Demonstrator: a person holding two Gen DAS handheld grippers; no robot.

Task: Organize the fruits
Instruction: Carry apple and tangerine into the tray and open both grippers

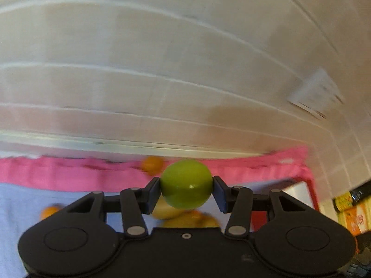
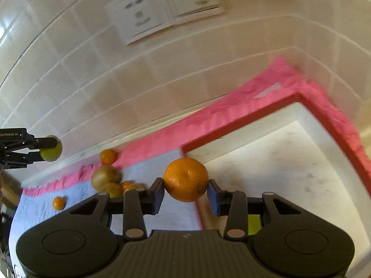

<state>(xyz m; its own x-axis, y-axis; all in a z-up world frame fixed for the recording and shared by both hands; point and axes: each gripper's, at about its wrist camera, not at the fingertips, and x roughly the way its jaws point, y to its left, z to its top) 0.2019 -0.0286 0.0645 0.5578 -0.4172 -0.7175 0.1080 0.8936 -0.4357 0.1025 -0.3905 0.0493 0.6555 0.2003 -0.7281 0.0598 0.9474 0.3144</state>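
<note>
Left gripper (image 1: 186, 190): fingers clamped on lime (image 1: 186, 183), held above cloth (image 1: 69, 176). Right gripper (image 2: 185, 191): fingers clamped on orange (image 2: 186, 179), held beside white tray (image 2: 289, 162). Loose on cloth: kiwis (image 2: 105, 176), small oranges (image 2: 108, 156).

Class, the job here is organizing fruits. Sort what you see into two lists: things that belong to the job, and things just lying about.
Part of the job:
- green fruit, held in the left gripper
- orange, held in the right gripper
- loose oranges and brownish fruits on the cloth
- red-rimmed white tray

Just lying about:
- wall sockets
- yellow and orange packets
</note>
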